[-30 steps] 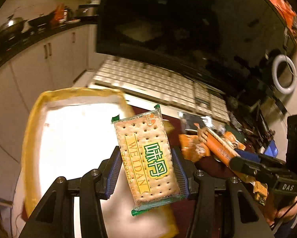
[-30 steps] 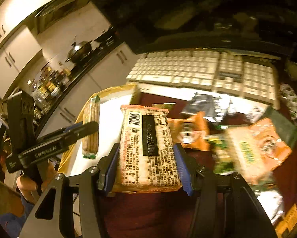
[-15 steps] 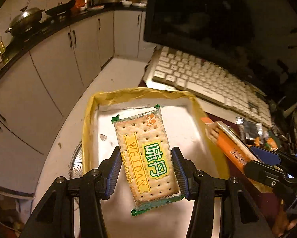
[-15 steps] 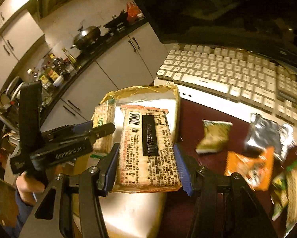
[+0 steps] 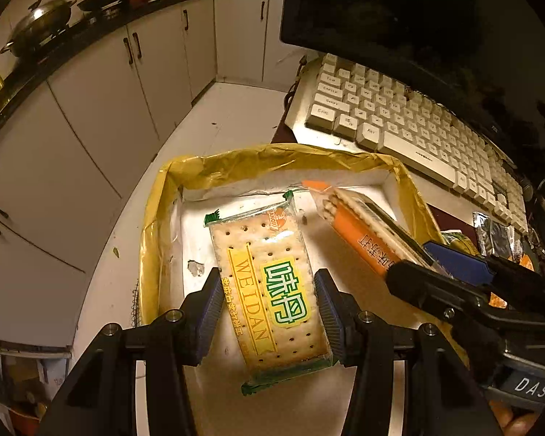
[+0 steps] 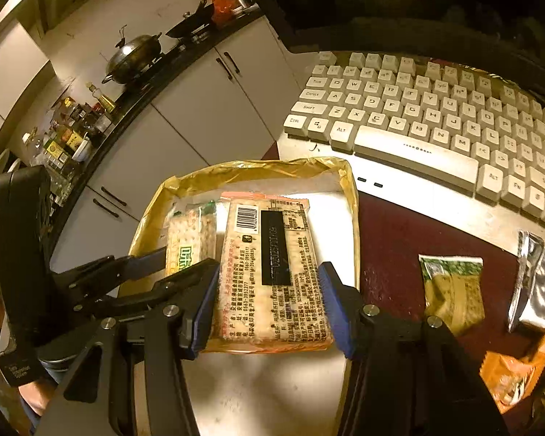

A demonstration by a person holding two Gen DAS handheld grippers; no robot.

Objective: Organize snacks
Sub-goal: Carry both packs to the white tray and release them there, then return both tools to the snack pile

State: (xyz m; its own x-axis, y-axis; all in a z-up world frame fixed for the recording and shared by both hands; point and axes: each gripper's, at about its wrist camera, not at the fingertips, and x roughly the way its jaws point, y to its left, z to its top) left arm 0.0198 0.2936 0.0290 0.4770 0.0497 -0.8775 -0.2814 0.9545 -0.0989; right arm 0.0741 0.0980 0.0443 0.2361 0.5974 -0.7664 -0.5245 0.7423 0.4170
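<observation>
Step in hand: depositing two cracker packs into the yellow-lined tray (image 5: 163, 196). Left claw (image 5: 268, 312) is clamped on the green-label cracker pack (image 5: 272, 290), lower centre of the left wrist view, held above the tray floor. Right claw (image 6: 268, 301) is clamped on the orange-edged cracker pack (image 6: 272, 272), barcode side up, centre of the right wrist view, over the tray's right half. Whether either pack touches the floor: cannot tell.

Next move, as judged: lower each pack flat, side by side, then part the jaws and lift clear. The packs sit near each other, so the claws could knock together; release one at a time.

Around: keyboard (image 6: 436, 116) upper right, just beside the tray's far rim. Loose snacks on the dark tabletop (image 6: 388, 239) at right: green sachet (image 6: 454, 287), silver packet (image 6: 534, 279), orange packet (image 6: 516, 370). These remain unsorted.
</observation>
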